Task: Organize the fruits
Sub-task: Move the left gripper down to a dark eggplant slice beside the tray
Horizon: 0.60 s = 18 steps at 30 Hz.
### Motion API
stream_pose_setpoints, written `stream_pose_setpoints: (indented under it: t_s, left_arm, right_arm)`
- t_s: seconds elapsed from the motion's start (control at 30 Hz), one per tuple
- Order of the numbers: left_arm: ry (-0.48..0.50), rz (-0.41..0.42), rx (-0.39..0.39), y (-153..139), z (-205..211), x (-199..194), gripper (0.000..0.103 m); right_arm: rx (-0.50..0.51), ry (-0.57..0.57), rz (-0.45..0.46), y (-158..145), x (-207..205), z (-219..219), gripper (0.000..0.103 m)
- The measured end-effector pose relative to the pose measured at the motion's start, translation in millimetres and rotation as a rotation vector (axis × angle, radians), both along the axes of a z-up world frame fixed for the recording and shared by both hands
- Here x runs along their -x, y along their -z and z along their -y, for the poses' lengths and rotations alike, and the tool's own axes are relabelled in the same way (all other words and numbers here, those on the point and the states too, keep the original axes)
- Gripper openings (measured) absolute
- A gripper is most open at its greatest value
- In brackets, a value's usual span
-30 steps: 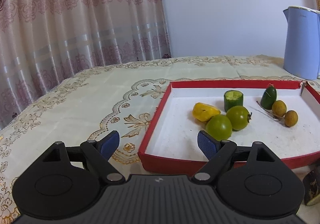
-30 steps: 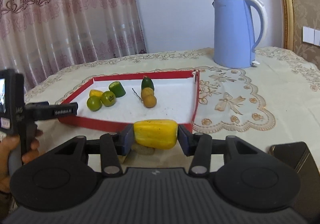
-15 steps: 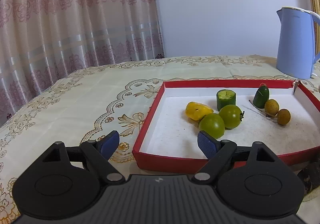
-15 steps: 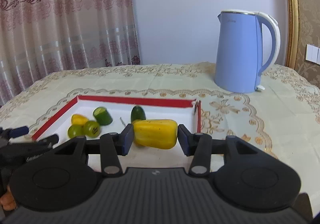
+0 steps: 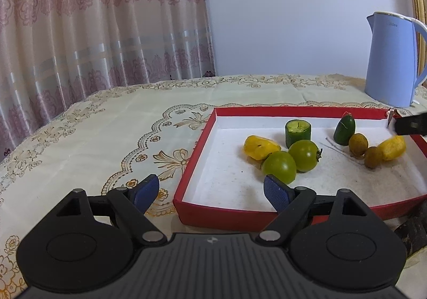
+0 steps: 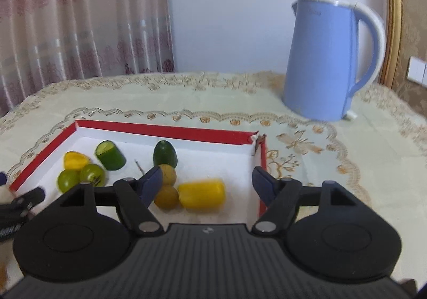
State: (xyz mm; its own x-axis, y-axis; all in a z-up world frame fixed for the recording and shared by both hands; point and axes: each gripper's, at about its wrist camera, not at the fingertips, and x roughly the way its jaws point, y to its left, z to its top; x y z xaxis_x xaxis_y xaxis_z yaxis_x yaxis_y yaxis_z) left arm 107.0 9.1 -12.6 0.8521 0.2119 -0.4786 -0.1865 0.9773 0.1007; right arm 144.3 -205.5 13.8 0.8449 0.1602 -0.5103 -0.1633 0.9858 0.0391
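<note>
Beyond the right gripper, whose jaws are opening with no pad touching it, a blurred yellow piece lies in the red tray, touching a brown fruit. Its left pad hides part of another brown fruit. Only the left wrist view shows a dark object, cut off at the frame's edge. The left gripper stands wide, empty, astride the tray's near corner. A blue kettle stands beyond the tray.
</note>
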Motion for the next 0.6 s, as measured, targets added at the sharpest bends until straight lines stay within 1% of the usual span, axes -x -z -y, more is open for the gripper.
stream_pose_setpoints:
  t_s: [0.03, 0.1, 0.13, 0.17, 0.23, 0.27, 0.33, 0.4, 0.5, 0.57, 0.6]
  left_arm:
    - [0.005, 0.0, 0.003, 0, 0, 0, 0.086]
    - [0.026, -0.002, 0.01, 0, 1, 0, 0.086]
    - [0.039, -0.003, 0.008, 0, 2, 0, 0.086]
    - [0.053, 0.002, 0.002, 0, 5, 2, 0.086]
    - [0.105, 0.036, -0.015, -2, 13, 9, 0.086]
    - [0.137, 0.06, -0.024, -4, 19, 14, 0.086]
    - [0.216, 0.11, -0.054, -6, 33, 24, 0.086]
    - [0.266, 0.132, -0.113, -7, 51, 31, 0.086]
    - [0.286, 0.14, -0.21, -9, 82, 40, 0.086]
    - [0.292, 0.123, -0.246, -10, 100, 41, 0.086]
    - [0.3, 0.115, -0.255, -11, 107, 41, 0.086]
  right_arm:
    - [0.006, 0.004, 0.025, -3, 12, 2, 0.073]
    - [0.004, 0.018, 0.08, -8, 39, 9, 0.084]
    - [0.002, 0.029, 0.11, -9, 53, 13, 0.095]
    - [0.004, 0.051, 0.144, -8, 67, 17, 0.103]
    - [0.037, 0.115, 0.197, -4, 89, 22, 0.103]
    - [0.067, 0.15, 0.205, 0, 98, 24, 0.103]
    - [0.078, 0.203, 0.201, 6, 108, 29, 0.103]
    - [0.034, 0.21, 0.173, 9, 113, 39, 0.103]
    - [-0.085, 0.192, 0.133, 11, 115, 58, 0.103]
    - [-0.15, 0.201, 0.114, 15, 115, 68, 0.103]
    - [-0.166, 0.204, 0.101, 18, 115, 70, 0.103]
